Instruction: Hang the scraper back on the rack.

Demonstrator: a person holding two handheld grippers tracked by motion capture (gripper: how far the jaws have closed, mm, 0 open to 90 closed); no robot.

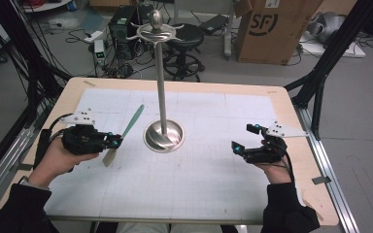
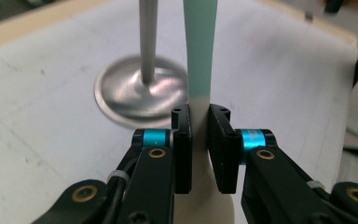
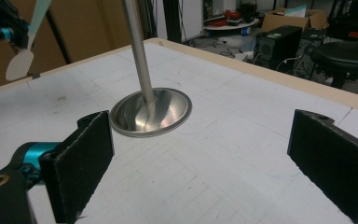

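Observation:
A silver stand with a round dish base [image 1: 163, 136] and a tall pole [image 1: 161, 77] topped by hooks rises from the middle of the table. My left gripper [image 1: 117, 141] is shut on a spoon [image 1: 124, 131] with a teal handle and a cream bowl, held left of the base and lifted off the mat. Between the black jaws the cream neck of the spoon [image 2: 199, 56] shows, its teal handle pointing away beside the stand [image 2: 140, 91]. My right gripper [image 1: 243, 139] is open and holds nothing, right of the base [image 3: 150, 112]. The spoon [image 3: 27, 42] appears at its upper left.
A white gridded mat [image 1: 209, 160] covers the wooden table [image 1: 291, 126]. Beyond the far edge stand a black stool [image 1: 184, 39], a computer tower with cables [image 1: 124, 24] and a cardboard box [image 1: 272, 29]. Metal frame rails run along both sides.

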